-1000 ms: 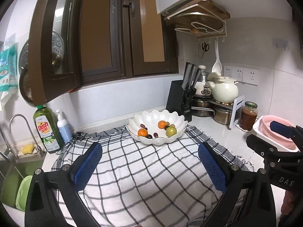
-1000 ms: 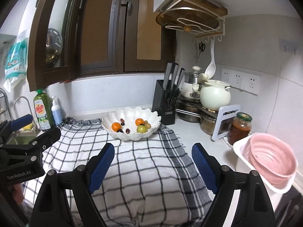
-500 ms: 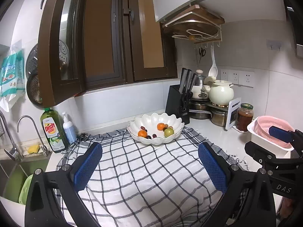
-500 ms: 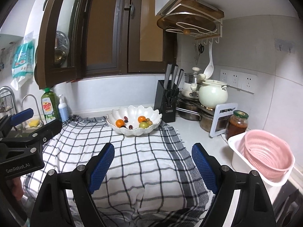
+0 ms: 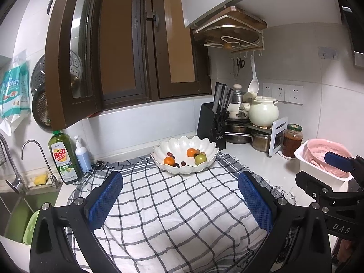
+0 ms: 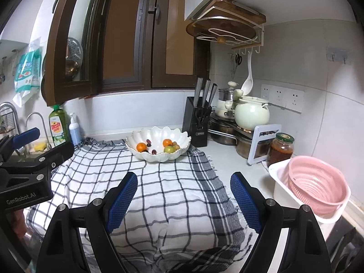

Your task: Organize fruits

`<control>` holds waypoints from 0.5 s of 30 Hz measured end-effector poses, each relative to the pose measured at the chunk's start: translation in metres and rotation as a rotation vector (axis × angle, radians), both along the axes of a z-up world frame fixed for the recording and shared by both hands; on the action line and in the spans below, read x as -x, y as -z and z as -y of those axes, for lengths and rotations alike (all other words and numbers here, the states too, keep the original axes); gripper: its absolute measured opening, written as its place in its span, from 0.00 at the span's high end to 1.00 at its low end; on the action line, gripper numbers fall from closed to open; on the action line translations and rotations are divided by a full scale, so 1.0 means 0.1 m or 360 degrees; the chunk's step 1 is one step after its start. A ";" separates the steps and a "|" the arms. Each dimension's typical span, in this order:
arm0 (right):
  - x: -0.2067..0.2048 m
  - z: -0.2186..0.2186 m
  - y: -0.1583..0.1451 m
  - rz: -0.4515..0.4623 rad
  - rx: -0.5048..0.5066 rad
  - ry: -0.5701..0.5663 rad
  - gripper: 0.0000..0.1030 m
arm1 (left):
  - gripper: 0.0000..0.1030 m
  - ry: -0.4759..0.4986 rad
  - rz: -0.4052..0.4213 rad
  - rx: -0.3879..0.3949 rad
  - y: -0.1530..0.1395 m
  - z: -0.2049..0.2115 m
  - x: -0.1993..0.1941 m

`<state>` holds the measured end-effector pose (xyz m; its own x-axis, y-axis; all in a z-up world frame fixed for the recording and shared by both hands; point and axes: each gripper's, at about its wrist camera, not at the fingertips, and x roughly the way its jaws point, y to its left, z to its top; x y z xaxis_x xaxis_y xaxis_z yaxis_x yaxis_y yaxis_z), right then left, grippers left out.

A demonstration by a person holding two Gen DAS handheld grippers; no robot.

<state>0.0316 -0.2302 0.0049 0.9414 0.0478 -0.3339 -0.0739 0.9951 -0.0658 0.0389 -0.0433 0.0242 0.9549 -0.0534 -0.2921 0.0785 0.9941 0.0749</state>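
A white scalloped bowl (image 5: 206,142) stands at the far end of a checked cloth (image 5: 168,207); it also shows in the right wrist view (image 6: 157,134). It holds two oranges (image 5: 169,160) (image 5: 191,152), a green fruit (image 5: 200,158) and several small dark fruits (image 5: 176,165). My left gripper (image 5: 179,201) is open and empty over the near part of the cloth, well short of the bowl. My right gripper (image 6: 184,199) is open and empty, also over the cloth, to the right of the left one.
A pink colander (image 6: 317,185) sits in a white tub at the right. A jar (image 6: 281,149), pots, a cream teapot (image 6: 251,115) and a knife block (image 6: 198,119) stand behind the bowl. Dish soap (image 5: 62,158), a pump bottle, tap and sink are at the left.
Both grippers have drawn back from the bowl and risen; the bowl looks smaller and farther. Both stay open and empty.
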 end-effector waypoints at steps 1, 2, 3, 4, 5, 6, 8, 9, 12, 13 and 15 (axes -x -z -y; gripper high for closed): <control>0.00 0.00 0.00 0.0000 0.0003 0.0002 0.18 | 0.00 0.0003 0.0000 0.0003 0.00 0.00 0.00; 0.00 0.00 0.00 0.0001 0.0006 0.0005 0.18 | 0.00 0.0005 -0.0001 0.0005 0.00 0.00 0.00; 0.01 0.00 -0.01 0.0001 0.0007 0.0009 0.18 | 0.00 0.0004 -0.0001 0.0003 0.00 0.00 0.00; 0.01 0.00 -0.01 0.0001 0.0008 0.0009 0.18 | 0.00 0.0004 0.0001 0.0003 0.00 0.01 0.00; 0.01 0.00 -0.01 0.0002 0.0008 0.0012 0.18 | 0.00 0.0004 0.0000 0.0002 0.00 0.01 0.00; 0.01 0.00 -0.01 0.0002 0.0008 0.0015 0.18 | 0.00 0.0005 -0.0002 0.0002 0.00 0.01 0.00; 0.01 0.00 -0.01 0.0000 0.0006 0.0020 0.18 | 0.00 0.0007 -0.0003 0.0003 -0.01 0.01 -0.01; 0.01 0.01 -0.01 0.0000 0.0004 0.0021 0.18 | 0.00 0.0006 -0.0002 0.0002 -0.01 0.02 -0.01; 0.00 0.02 -0.01 0.0002 0.0006 0.0027 0.18 | 0.00 0.0004 -0.0003 0.0001 -0.01 0.02 -0.01; 0.00 0.03 -0.01 0.0001 0.0005 0.0028 0.18 | 0.00 0.0008 -0.0004 -0.0001 -0.01 0.04 -0.01; 0.00 0.03 -0.01 0.0002 0.0005 0.0030 0.18 | 0.00 0.0017 -0.0003 0.0000 -0.01 0.06 0.00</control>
<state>0.0313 -0.2332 0.0056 0.9425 0.0290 -0.3329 -0.0550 0.9961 -0.0690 0.0394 -0.0498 0.0250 0.9537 -0.0639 -0.2940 0.0896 0.9932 0.0747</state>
